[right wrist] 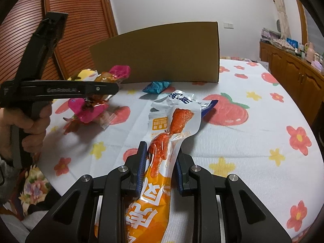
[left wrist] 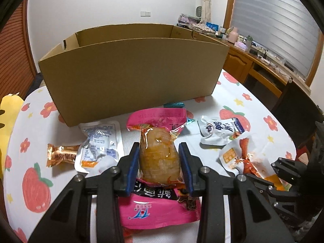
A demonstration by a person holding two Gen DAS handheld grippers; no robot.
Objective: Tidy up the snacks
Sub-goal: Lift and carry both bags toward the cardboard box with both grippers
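The left gripper [left wrist: 159, 158] has its blue-padded jaws pinching the bulging clear middle of a pink snack packet [left wrist: 158, 145], which the right wrist view shows lifted clear of the strawberry-print tablecloth [right wrist: 253, 141]. The right gripper [right wrist: 160, 168] has its jaws around the narrow waist of an orange-and-white chicken-wing packet [right wrist: 172, 133]; they look closed on it, though the right pad seems barely to touch the film, and the packet's far end still rests on a white-and-blue packet [right wrist: 182, 99]. The open cardboard box [left wrist: 129, 70], apparently where the snacks belong, stands just beyond them with nothing visible inside from here. The main risk, as I judge it, is slippage: both wrappers are slick, the pink one is gripped on a soft rounded lump, and the long wing packet hangs unevenly, so a quick lift could let either slide out or swing into the tall near wall of the box. Dragging the wing packet could also pull the white-and-blue packet along with it. Counting snacks: one pink packet held, one wing packet held, one white-and-blue packet, one silver-and-white pouch [left wrist: 101, 141], one copper-foil sweet [left wrist: 62, 155] and one teal wrapper [right wrist: 157, 86] by the box, six in all; there is one box and two grippers.
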